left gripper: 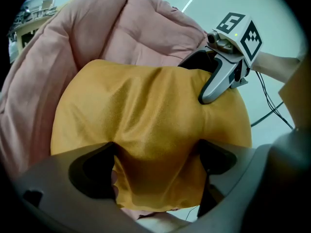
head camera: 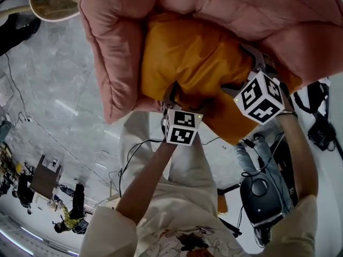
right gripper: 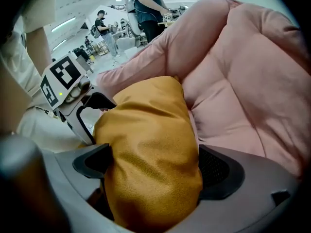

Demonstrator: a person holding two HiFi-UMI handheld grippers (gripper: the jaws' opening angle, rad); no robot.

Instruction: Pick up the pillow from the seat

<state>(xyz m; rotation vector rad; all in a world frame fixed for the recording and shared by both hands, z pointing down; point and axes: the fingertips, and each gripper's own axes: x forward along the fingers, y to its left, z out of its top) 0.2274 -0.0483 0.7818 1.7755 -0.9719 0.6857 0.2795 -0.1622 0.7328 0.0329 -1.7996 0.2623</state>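
An orange pillow (head camera: 187, 63) lies against the pink padded seat (head camera: 118, 42). My left gripper (head camera: 174, 98) is shut on the pillow's near edge, the fabric bunched between its jaws (left gripper: 155, 169). At the pillow's right end my right gripper (head camera: 246, 76) is shut on it too, with the orange bulk (right gripper: 150, 169) filling the space between the jaws. Each gripper shows in the other's view: the right gripper (left gripper: 218, 76) pressed into the pillow's far corner, the left gripper (right gripper: 80, 106) at the pillow's left side. The pillow (left gripper: 141, 110) still rests on the seat (right gripper: 243, 91).
A round side table (head camera: 51, 1) stands at the seat's upper left. Cables and a black device (head camera: 262, 194) lie on the grey floor at the right. People (right gripper: 146, 6) and furniture are far off in the room behind the seat.
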